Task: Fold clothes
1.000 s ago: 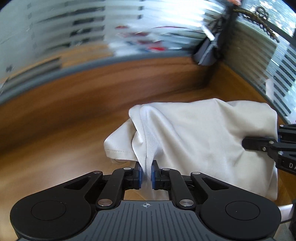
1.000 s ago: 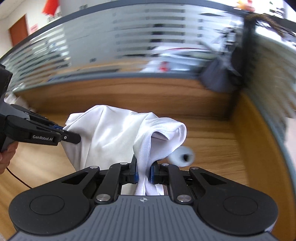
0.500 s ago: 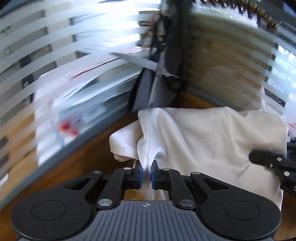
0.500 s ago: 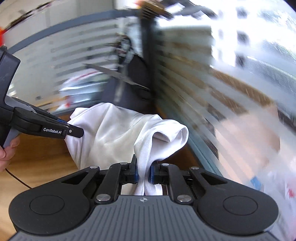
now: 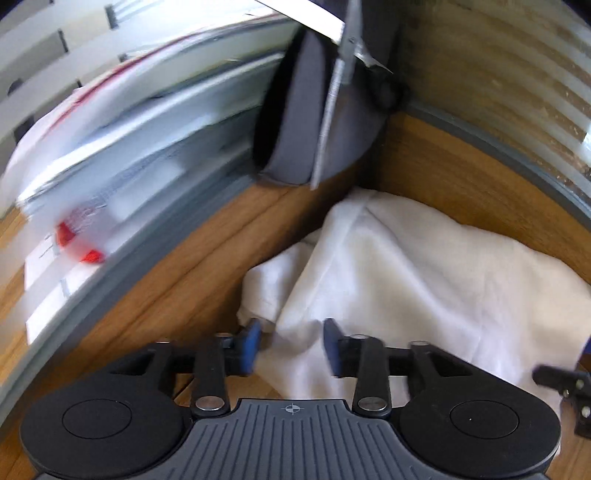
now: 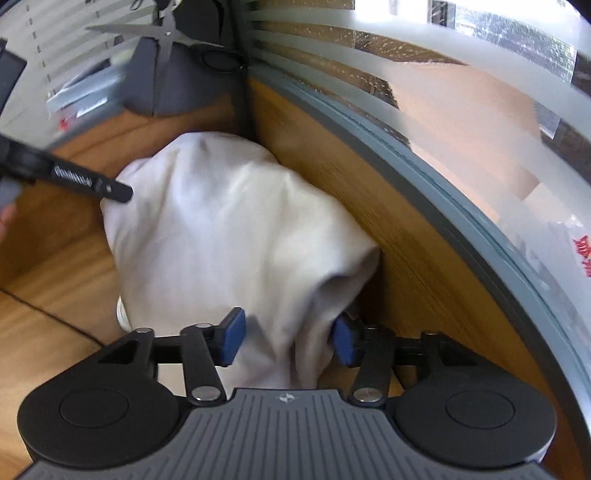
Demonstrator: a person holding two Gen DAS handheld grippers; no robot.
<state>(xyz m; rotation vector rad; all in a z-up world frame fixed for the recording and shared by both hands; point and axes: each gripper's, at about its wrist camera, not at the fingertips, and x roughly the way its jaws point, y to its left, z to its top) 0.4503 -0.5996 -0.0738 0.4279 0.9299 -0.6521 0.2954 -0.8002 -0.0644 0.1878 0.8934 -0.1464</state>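
The near edge of the white garment [image 5: 424,280] is hidden behind both gripper bodies, so it cannot be told how it lies there. The room beyond the frosted glass partition [image 6: 461,122] is blurred and hard to make out. The garment is seen bunched on the wooden desk [image 5: 177,288], pushed into the corner where wooden panels meet, below a grey pouch [image 5: 295,122] hung there with scissors [image 6: 164,35]. The left gripper [image 5: 291,345] is being opened; a fold of cloth lies between its blue pads [image 5: 251,343] without being pinched. The right gripper [image 6: 288,341] is likewise being opened, with cloth draped loosely between its jaws. A thin dark cable [image 6: 48,314] is laid across the desk.
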